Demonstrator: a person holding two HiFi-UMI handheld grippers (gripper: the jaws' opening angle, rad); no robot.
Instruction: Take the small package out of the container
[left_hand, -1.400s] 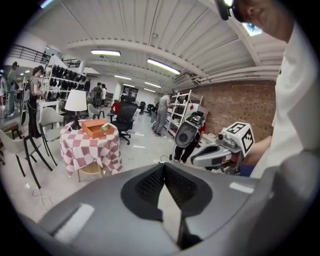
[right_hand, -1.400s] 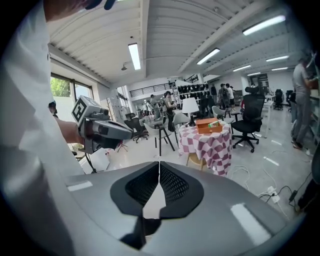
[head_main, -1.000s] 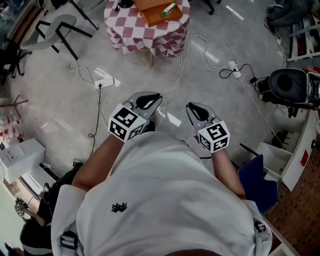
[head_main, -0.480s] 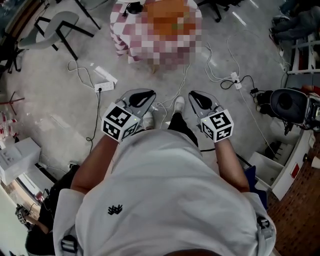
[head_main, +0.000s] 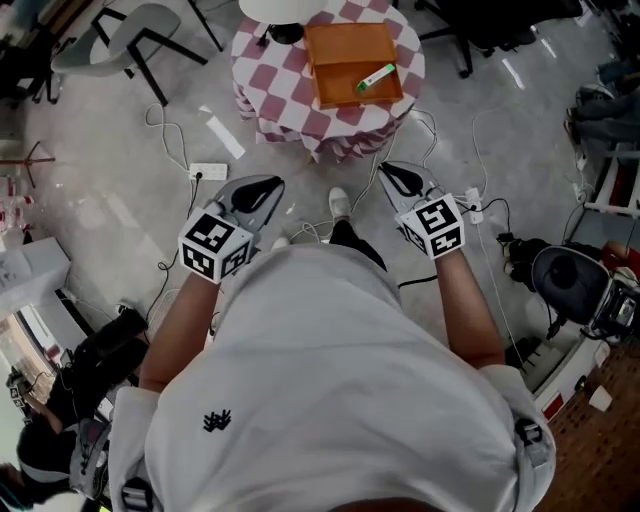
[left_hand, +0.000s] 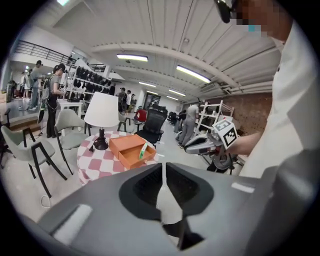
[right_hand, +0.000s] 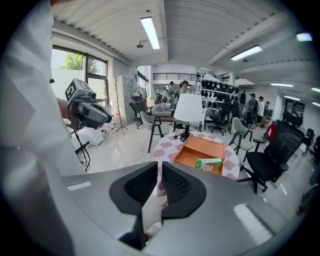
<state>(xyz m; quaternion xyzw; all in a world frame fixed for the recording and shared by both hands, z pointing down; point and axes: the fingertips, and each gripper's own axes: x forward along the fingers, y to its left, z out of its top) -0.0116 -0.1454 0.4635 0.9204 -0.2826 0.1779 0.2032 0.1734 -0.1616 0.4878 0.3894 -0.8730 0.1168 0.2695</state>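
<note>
An orange open container (head_main: 350, 62) lies on a round table with a red-and-white checked cloth (head_main: 270, 75). The small green-and-white package (head_main: 376, 77) rests inside it by the right wall. It shows as the package (left_hand: 144, 149) in the container (left_hand: 127, 150) in the left gripper view, and as the package (right_hand: 209, 164) in the container (right_hand: 197, 150) in the right gripper view. My left gripper (head_main: 268, 186) and right gripper (head_main: 393, 172) are held at waist height, short of the table. Both are shut with nothing between the jaws.
A white table lamp (left_hand: 102, 117) stands on the table behind the container. Cables and a power strip (head_main: 207, 171) lie on the floor near my feet. Grey chairs (head_main: 140, 30) stand left of the table, a black office chair (right_hand: 267, 155) to its right. People stand in the background.
The table and container have come nearer in the head view and now sit just ahead of the grippers. Both grippers stay shut and in front of the body.
</note>
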